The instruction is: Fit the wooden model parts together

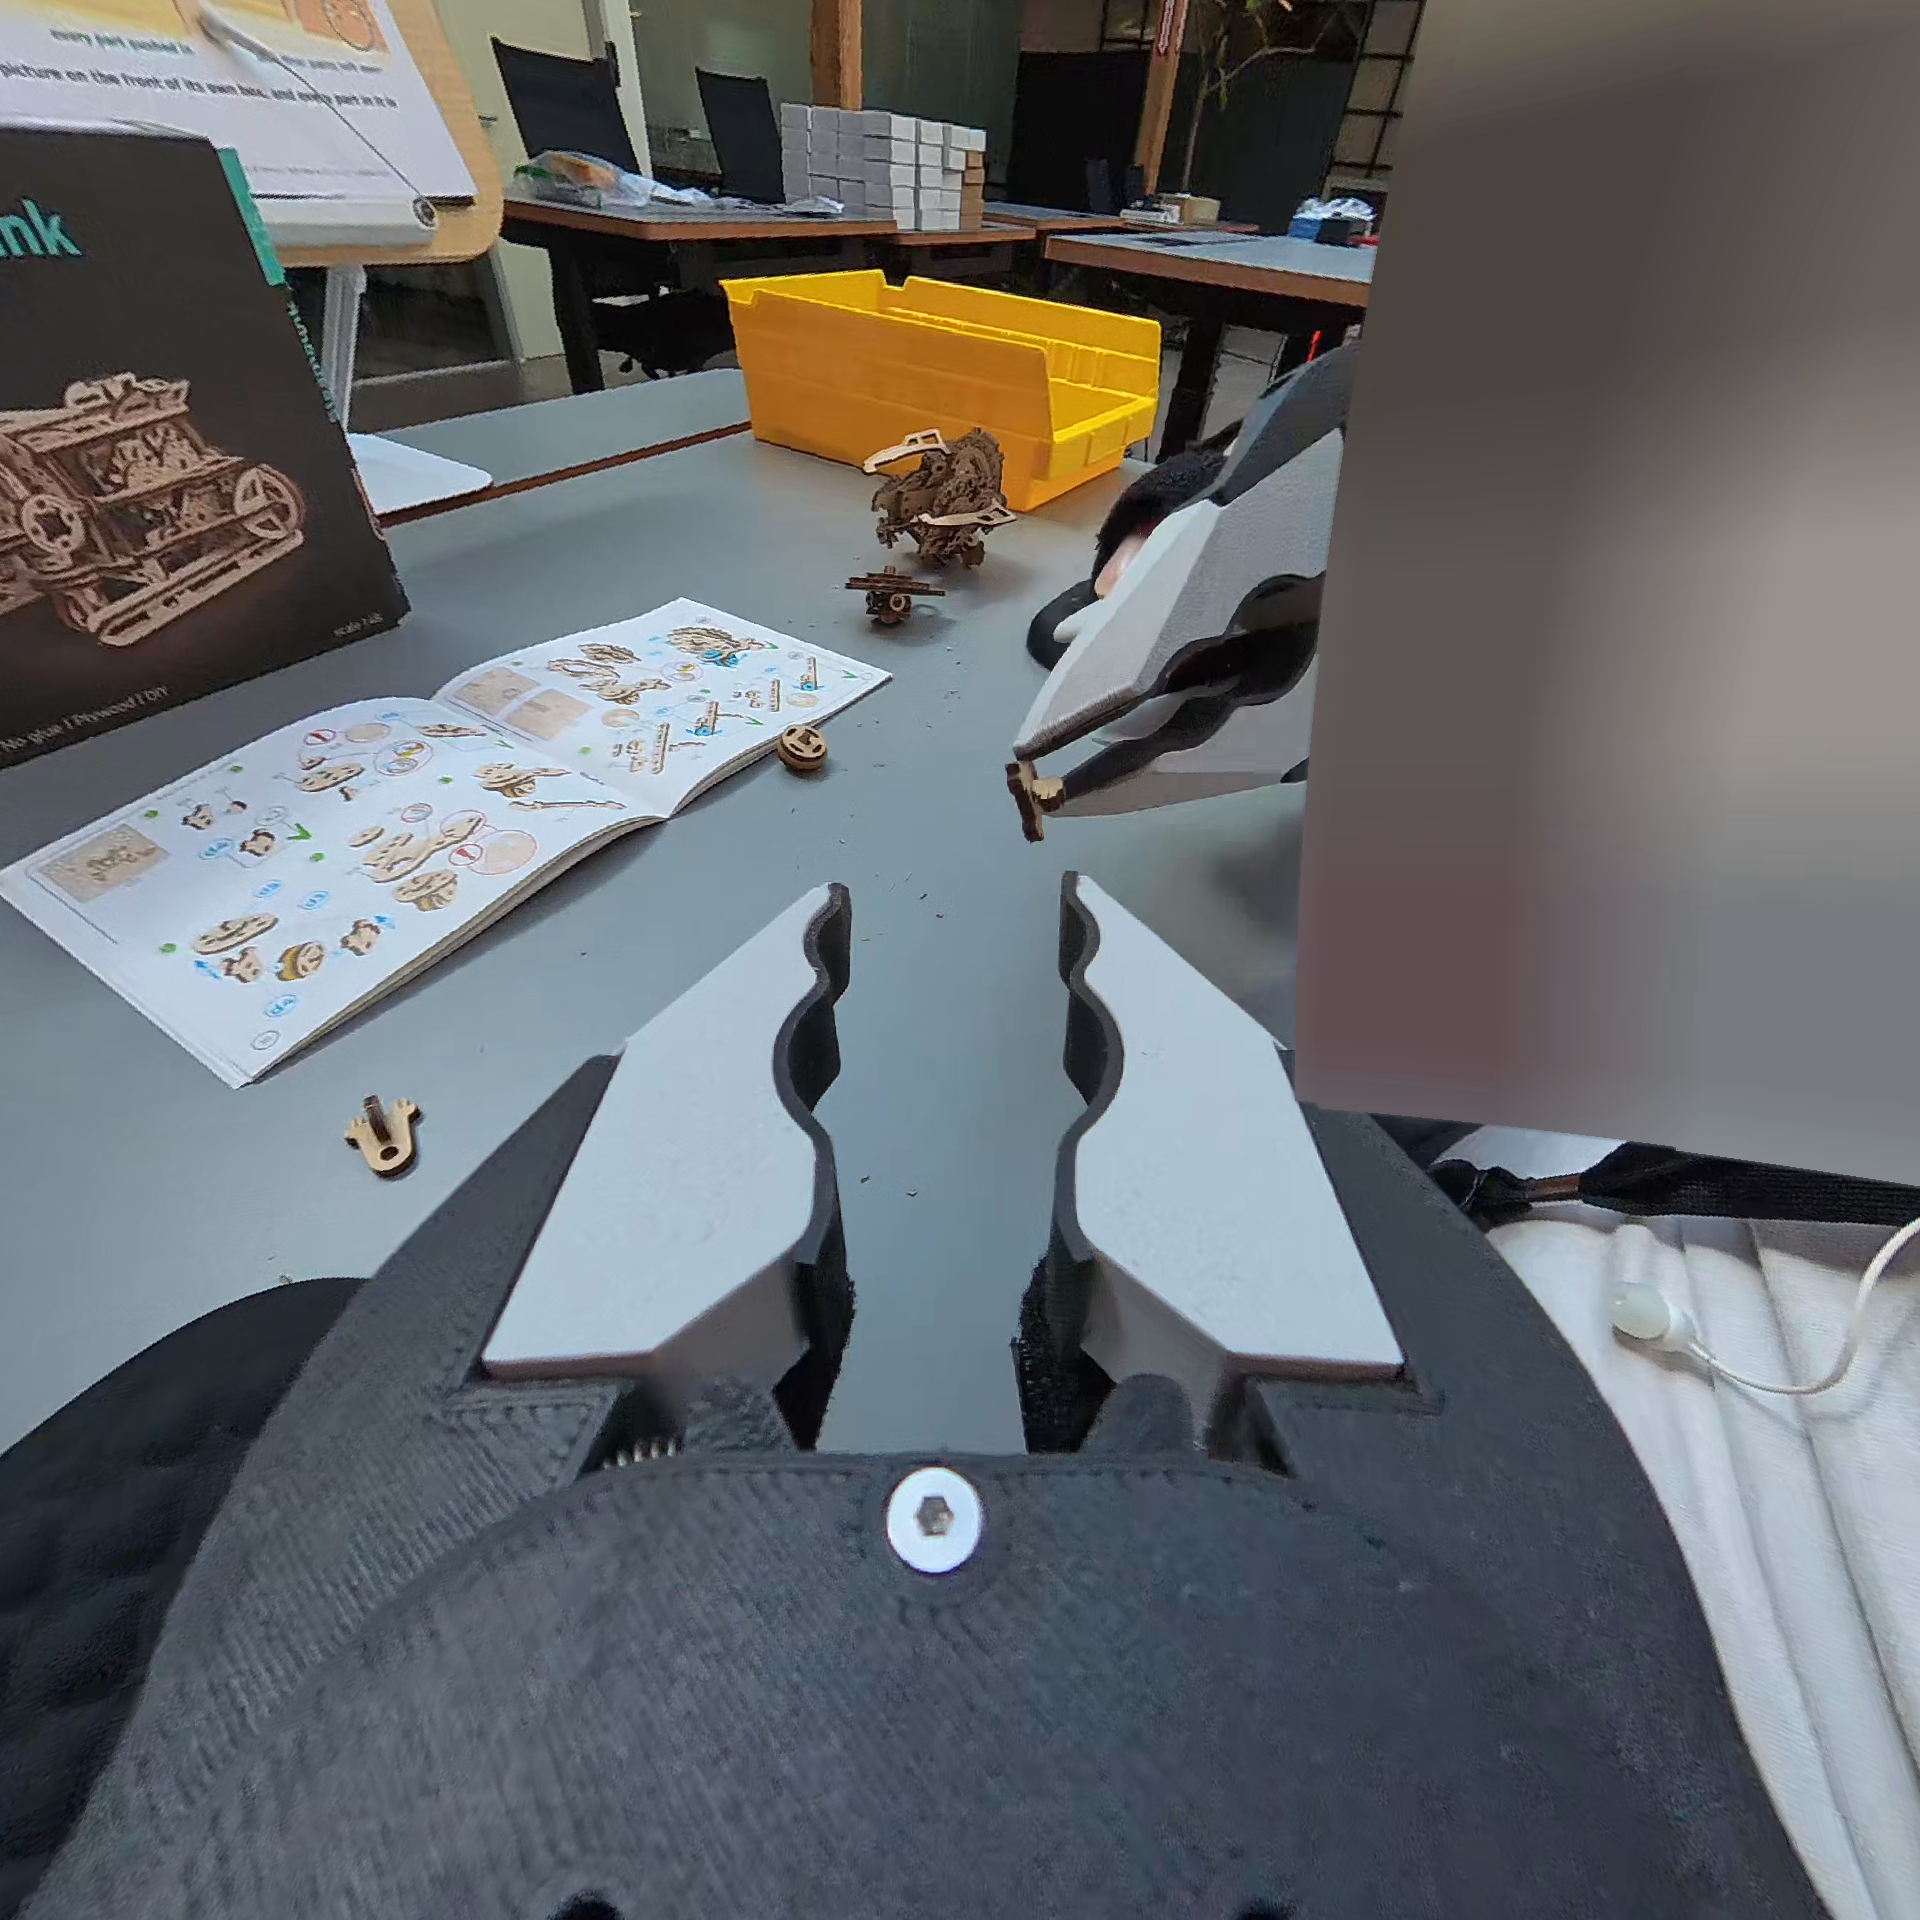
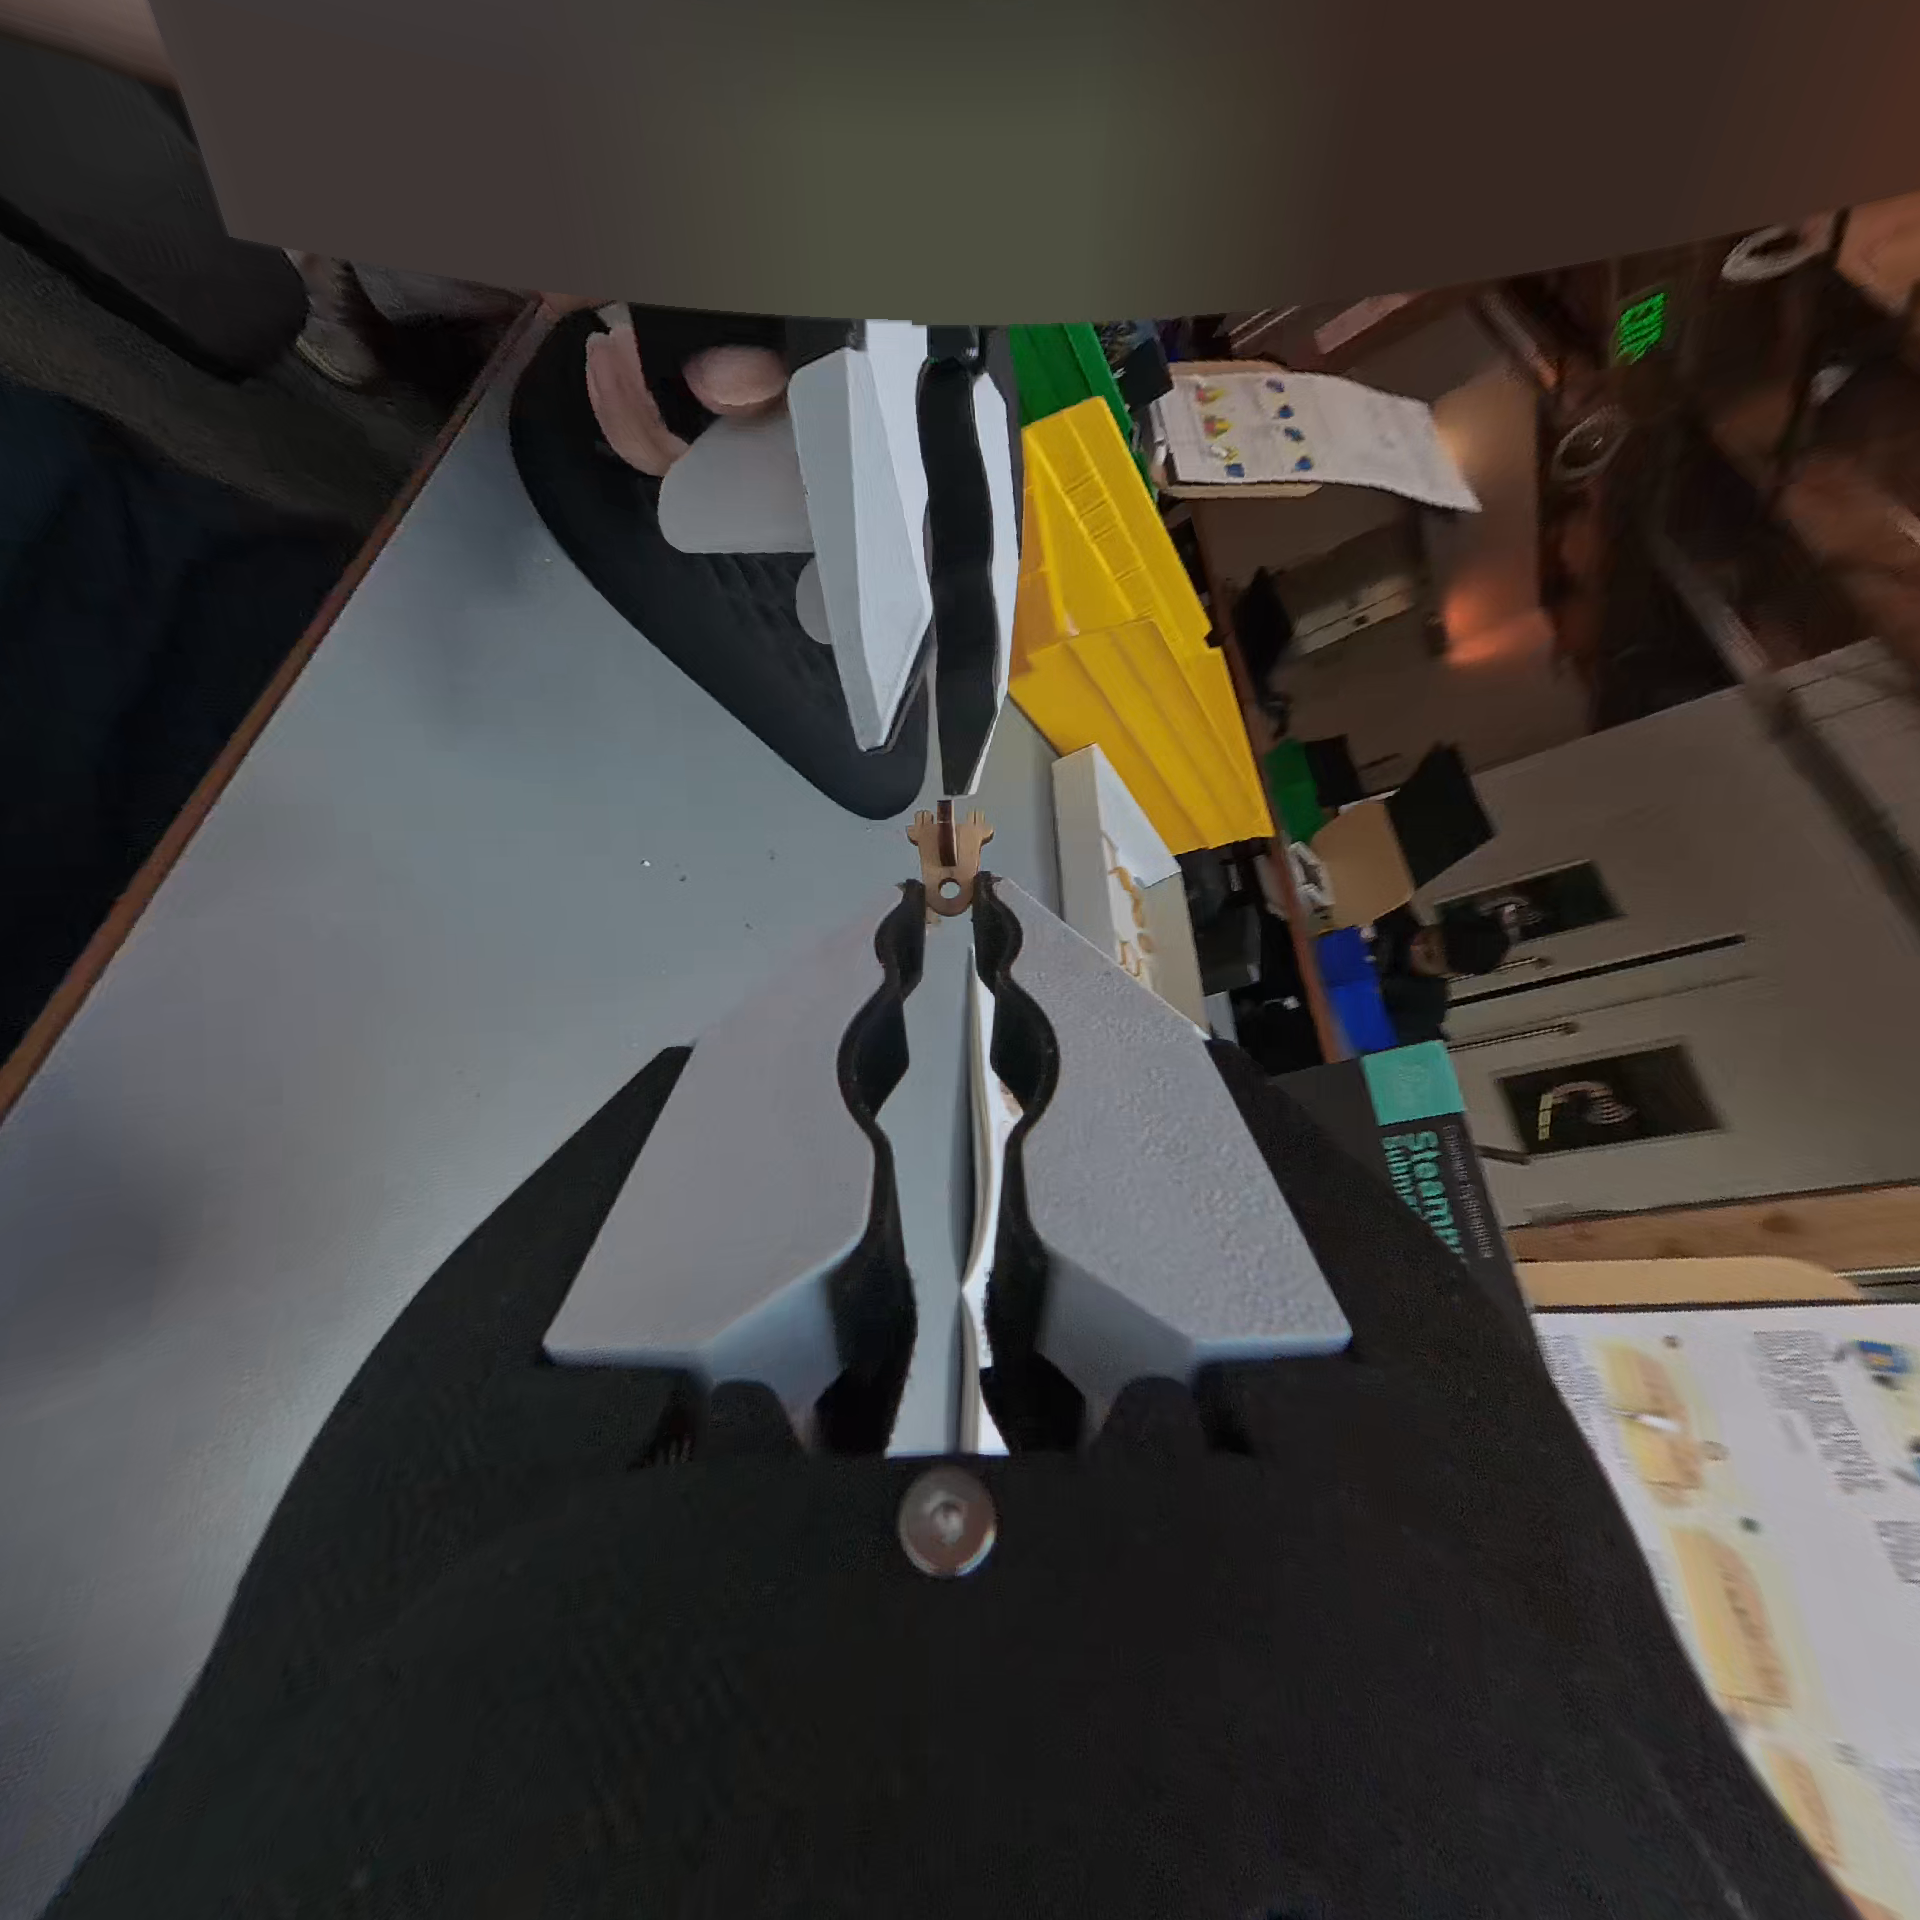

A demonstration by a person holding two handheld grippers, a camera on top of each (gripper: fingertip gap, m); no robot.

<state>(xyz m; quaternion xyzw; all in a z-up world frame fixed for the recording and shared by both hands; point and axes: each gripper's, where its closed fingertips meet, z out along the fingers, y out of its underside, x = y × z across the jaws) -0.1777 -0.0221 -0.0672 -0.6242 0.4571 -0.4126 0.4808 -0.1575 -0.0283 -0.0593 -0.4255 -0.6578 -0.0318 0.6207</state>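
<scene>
Right gripper (image 2: 948, 896) pinches a small wooden part (image 2: 948, 864) by its tip; left gripper (image 1: 954, 904) gapes empty. We judge the part light, thin, brittle: hold flat faces, squeeze gently

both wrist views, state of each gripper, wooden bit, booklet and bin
left gripper: open, empty
right gripper: shut on small wooden part
instruction booklet: lying open on table
yellow bin: upright; contents hidden
wooden assembly: part-built, standing on table
loose wooden piece: flat on table, untouched
</scene>
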